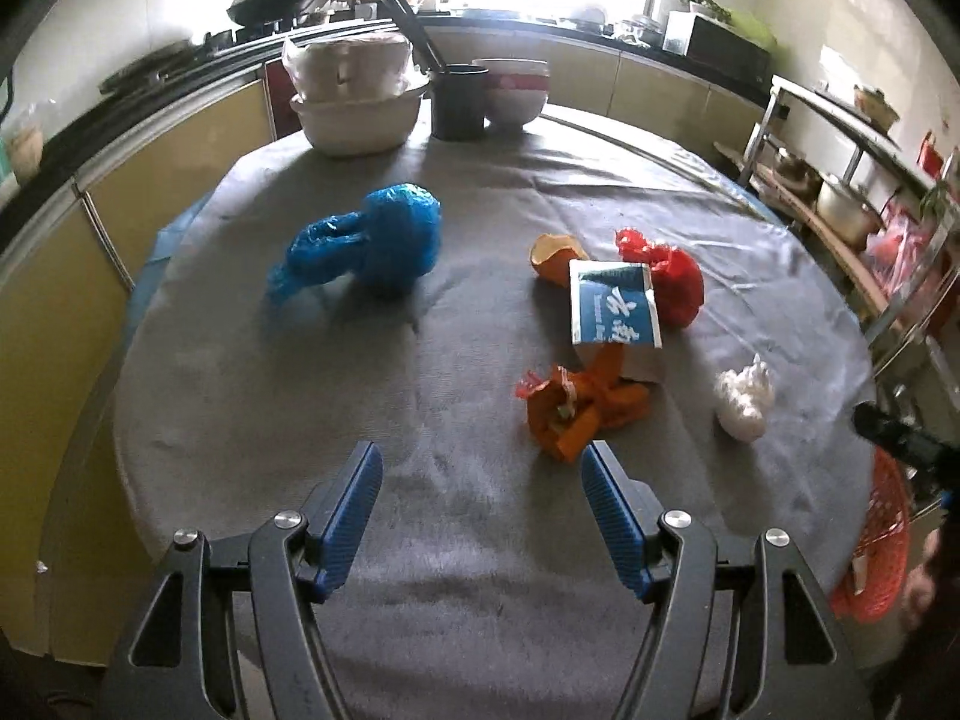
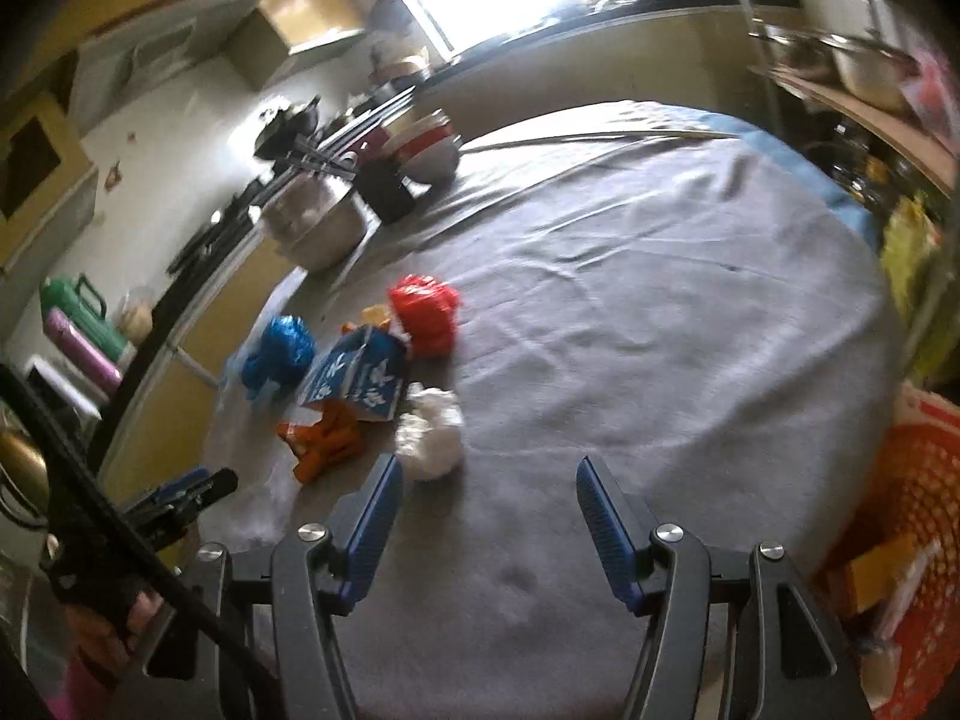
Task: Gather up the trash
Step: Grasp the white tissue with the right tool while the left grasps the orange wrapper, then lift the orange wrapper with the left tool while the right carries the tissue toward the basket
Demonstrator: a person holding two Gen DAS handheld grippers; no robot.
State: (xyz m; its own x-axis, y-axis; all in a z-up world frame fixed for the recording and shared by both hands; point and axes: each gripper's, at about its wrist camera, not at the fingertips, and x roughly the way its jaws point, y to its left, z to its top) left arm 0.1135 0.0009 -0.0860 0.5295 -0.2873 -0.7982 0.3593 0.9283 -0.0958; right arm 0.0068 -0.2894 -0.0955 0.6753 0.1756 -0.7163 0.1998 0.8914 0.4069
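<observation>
Trash lies on a round table with a grey cloth (image 1: 420, 396): a blue plastic bag (image 1: 384, 240), a red plastic bag (image 1: 666, 276), a blue and white carton (image 1: 612, 309), orange peel scraps (image 1: 576, 405) and a white crumpled tissue (image 1: 744, 399). My left gripper (image 1: 483, 468) is open and empty, just short of the orange scraps. My right gripper (image 2: 486, 480) is open and empty, its left finger close to the white tissue (image 2: 432, 435). The right wrist view also shows the carton (image 2: 354, 378), the red bag (image 2: 426, 312) and the blue bag (image 2: 282, 354).
A red mesh basket (image 2: 918, 510) sits off the table's right edge; it also shows in the left wrist view (image 1: 882, 546). Stacked bowls (image 1: 360, 102), a dark cup (image 1: 459, 102) and a red-banded bowl (image 1: 513, 93) stand at the table's far side. Counters and shelves surround the table.
</observation>
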